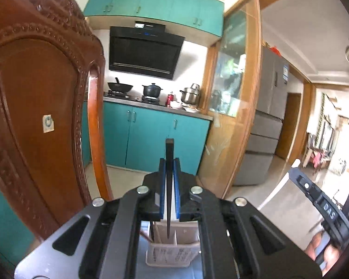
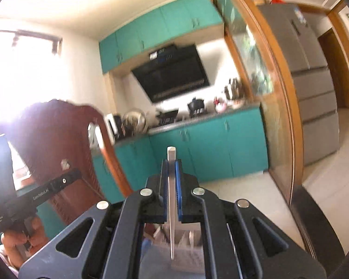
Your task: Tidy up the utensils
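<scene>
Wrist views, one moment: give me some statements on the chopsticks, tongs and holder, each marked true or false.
1. The left tongs are shut on a black chopstick. True.
2. The right tongs are empty. False: they clamp a pale chopstick.
3. Both chopsticks stand roughly upright between the pads. True.
4. The holder is bright red. False: it is pale beige, with slotted walls.
5. The holder already has sticks in it. True: thin sticks show in one compartment.
6. The black chopstick's tip rests inside the holder. False: it hangs above it.
</scene>
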`<state>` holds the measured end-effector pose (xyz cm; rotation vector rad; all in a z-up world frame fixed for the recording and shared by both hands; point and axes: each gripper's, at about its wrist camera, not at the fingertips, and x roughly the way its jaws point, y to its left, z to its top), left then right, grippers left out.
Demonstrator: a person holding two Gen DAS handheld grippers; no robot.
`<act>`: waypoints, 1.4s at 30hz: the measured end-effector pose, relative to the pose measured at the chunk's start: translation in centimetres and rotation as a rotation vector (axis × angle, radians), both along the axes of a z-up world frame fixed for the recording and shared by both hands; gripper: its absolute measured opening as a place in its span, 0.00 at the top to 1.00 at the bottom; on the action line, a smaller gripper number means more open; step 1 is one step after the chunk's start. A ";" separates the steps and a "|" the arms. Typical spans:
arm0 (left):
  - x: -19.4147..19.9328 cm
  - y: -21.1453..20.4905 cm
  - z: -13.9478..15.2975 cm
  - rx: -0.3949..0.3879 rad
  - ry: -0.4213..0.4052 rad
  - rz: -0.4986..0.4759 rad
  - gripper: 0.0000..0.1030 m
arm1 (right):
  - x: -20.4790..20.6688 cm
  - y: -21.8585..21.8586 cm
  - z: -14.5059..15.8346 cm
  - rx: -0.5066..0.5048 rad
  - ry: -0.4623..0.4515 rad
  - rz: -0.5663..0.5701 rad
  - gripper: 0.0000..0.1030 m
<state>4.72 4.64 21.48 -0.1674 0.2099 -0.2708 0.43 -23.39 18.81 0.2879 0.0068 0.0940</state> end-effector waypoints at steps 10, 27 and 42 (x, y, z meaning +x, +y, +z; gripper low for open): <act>5.2 -3.2 -3.1 0.061 0.007 0.073 0.93 | 6.6 -0.2 -3.3 0.015 0.017 -0.089 0.94; 9.3 -3.0 -7.9 0.111 0.221 0.078 0.76 | 8.0 2.5 -7.3 -0.096 0.164 -0.074 0.44; -4.3 -4.8 -12.6 0.409 -0.007 0.174 0.11 | -2.3 4.1 -9.9 -0.281 0.151 -0.301 0.03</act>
